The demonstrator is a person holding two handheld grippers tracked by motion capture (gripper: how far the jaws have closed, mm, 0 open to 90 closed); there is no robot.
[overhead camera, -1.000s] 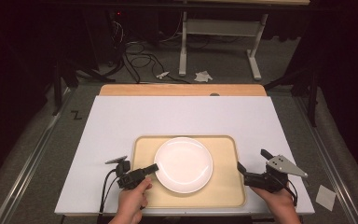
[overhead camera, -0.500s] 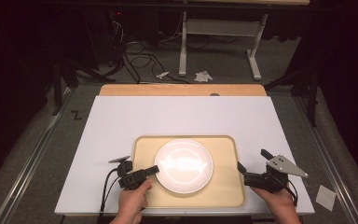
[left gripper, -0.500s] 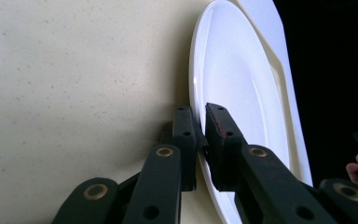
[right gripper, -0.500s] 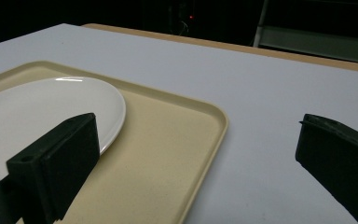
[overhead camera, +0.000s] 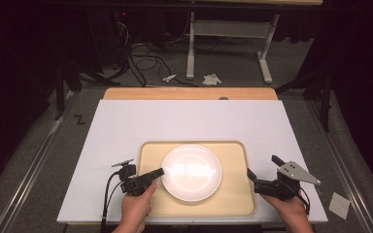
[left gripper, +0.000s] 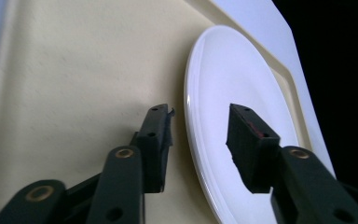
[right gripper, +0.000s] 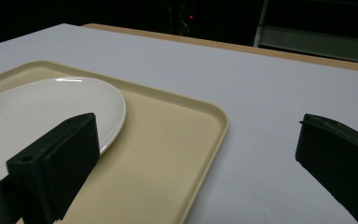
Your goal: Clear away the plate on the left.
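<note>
A round white plate [overhead camera: 192,172] lies on a beige tray [overhead camera: 233,194] near the table's front edge. My left gripper [overhead camera: 158,173] is at the plate's left rim. In the left gripper view it [left gripper: 200,114] is open, with one jaw over the tray [left gripper: 74,93] and the other over the plate [left gripper: 223,74], the rim between them. My right gripper [overhead camera: 263,167] sits at the tray's right edge. In the right gripper view it [right gripper: 198,130] is wide open, astride the tray's rim [right gripper: 216,126], with the plate [right gripper: 51,107] off to the left.
The white table top [overhead camera: 189,121] stretches beyond the tray, with a wooden strip [overhead camera: 189,93] along its far edge. Cables [overhead camera: 141,58] and a stand's legs [overhead camera: 223,43] are on the floor behind. A paper scrap [overhead camera: 341,205] lies on the floor at the right.
</note>
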